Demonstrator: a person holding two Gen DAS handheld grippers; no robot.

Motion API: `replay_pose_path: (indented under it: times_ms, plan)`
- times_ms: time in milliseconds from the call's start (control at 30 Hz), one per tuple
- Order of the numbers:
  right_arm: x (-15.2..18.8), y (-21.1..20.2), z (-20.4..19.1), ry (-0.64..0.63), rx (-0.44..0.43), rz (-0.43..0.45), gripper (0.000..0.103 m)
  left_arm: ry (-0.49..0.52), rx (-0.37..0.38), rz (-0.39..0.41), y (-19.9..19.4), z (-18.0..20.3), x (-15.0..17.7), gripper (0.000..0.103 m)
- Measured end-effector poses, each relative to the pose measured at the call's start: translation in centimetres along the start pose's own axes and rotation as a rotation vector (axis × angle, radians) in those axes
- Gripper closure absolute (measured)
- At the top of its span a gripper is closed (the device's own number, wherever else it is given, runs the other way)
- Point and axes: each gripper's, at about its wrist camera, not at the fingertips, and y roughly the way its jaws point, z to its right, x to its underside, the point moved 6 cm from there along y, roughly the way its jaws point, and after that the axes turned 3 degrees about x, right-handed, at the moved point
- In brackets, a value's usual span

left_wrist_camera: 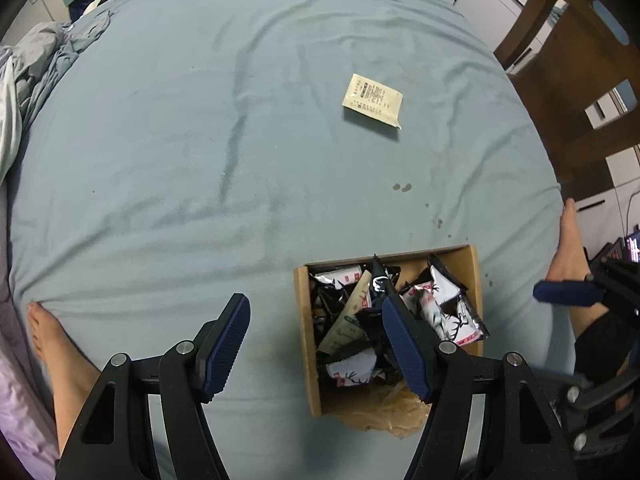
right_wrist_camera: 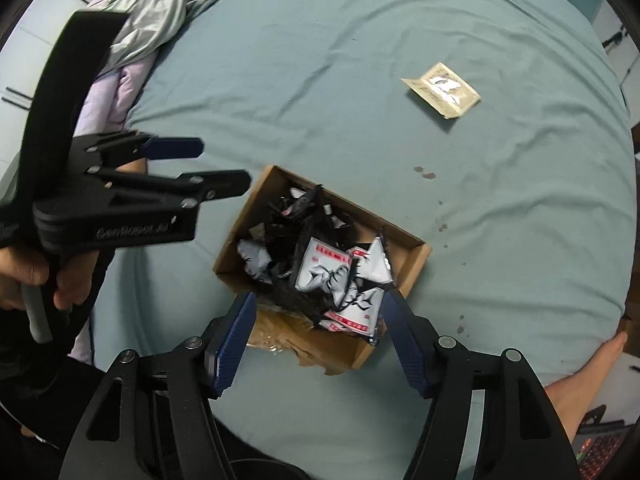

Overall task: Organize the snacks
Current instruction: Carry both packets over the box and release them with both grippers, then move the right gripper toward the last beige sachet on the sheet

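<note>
An open cardboard box sits on the blue-green bed sheet, filled with black, white and red snack packets. A single cream sachet lies alone on the sheet beyond the box. My left gripper is open above the box's left edge, with nothing held. My right gripper hangs open over the near side of the box, also holding nothing. One of its blue fingers shows at the right in the left wrist view.
Crumpled grey bedding is piled at the far left. A person's bare feet rest at the sheet's edges. A wooden chair stands past the right edge. Crinkled clear plastic lies at the box's near end.
</note>
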Motion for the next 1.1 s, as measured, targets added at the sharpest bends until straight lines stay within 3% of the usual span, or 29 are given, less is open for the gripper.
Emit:
replay_pose_path:
  times_ms: [533,1100]
  plan:
    - [0.9,1.1,7.2,0.33,0.007,-0.015,0.035,0.001,-0.027,0.002,0.9,0.3,-0.1,0.034]
    - [-0.1,1.9,6.8,0.215,0.13,0.049,0.035,-0.009,-0.063,0.001,1.6,0.2,-0.5,0.034]
